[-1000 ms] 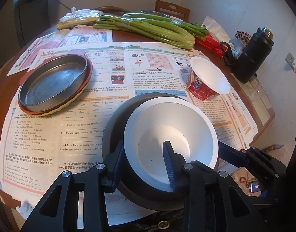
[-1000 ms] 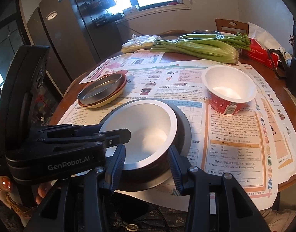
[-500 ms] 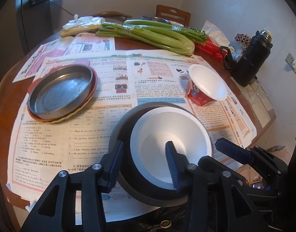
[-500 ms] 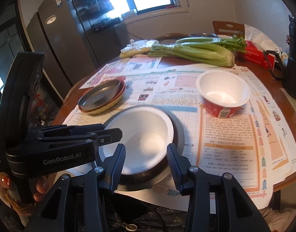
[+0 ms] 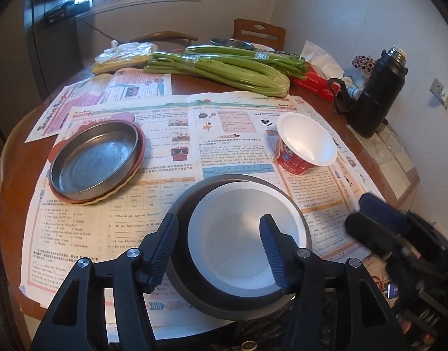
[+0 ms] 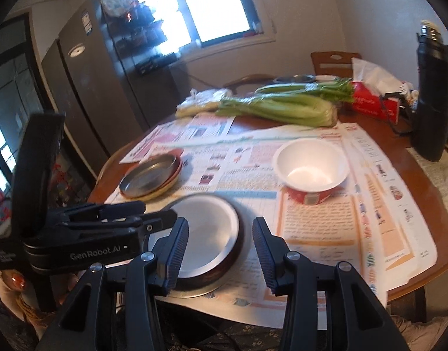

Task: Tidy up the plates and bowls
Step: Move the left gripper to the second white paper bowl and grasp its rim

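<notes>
Between the opening left tongs [image 5: 219, 245], white bowl [image 5: 241, 234], unpinched, nested in dark bowl [image 5: 191, 204]

Bright window [image 6: 212, 5] over a sill, pale walls [image 5: 355, 14], dark fridge [image 6: 86, 87], wooden chair [image 5: 259, 33], round wooden table [image 6: 422, 193]

Both views are shot from the near edge of the table [image 5: 13, 158], angled down across it. The left wrist view is parked right over the white bowl [image 5: 247, 234], close in. The right wrist view is set a bit further back and right of that white bowl [image 6: 206, 228], facing the window. The bowl is shared by the 2 views.
</notes>
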Action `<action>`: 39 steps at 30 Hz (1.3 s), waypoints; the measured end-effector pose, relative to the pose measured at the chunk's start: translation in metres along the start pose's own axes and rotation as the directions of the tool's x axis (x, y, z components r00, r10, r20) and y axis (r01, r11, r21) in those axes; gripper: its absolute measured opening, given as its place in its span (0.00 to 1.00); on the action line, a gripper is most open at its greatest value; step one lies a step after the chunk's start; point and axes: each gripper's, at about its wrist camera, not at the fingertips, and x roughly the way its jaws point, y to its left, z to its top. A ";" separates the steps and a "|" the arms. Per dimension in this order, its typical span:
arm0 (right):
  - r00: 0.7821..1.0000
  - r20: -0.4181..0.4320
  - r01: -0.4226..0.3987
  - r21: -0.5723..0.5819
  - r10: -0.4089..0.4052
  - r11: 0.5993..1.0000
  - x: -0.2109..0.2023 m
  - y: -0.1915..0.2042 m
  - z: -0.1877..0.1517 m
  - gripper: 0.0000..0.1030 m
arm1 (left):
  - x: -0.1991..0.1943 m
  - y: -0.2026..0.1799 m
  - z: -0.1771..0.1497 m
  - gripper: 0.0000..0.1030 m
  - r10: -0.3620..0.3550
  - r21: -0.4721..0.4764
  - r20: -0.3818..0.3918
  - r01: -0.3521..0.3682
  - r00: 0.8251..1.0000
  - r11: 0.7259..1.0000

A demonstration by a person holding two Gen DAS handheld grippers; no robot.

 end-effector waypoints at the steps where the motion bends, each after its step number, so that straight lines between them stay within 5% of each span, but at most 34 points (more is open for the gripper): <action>1: 1.000 0.008 0.005 0.006 -0.005 1.000 -0.002 -0.003 0.002 0.44 | 0.000 -0.001 0.000 0.58 0.001 0.002 -0.001 -0.001 1.000 1.000; 12: 0.997 0.056 0.051 0.074 -0.055 0.996 -0.017 -0.036 0.010 0.44 | -0.007 -0.020 0.021 0.59 -0.053 0.039 0.030 0.052 0.998 0.998; 24: 0.984 0.073 0.148 0.185 -0.164 0.971 -0.012 -0.082 0.010 0.45 | 0.028 -0.056 0.066 0.59 -0.148 0.158 0.013 0.144 0.989 0.977; 39: 0.976 -0.041 0.219 0.199 -0.215 0.955 0.048 -0.119 0.028 0.45 | 0.110 -0.080 0.108 0.59 -0.187 0.167 -0.124 0.206 0.975 0.964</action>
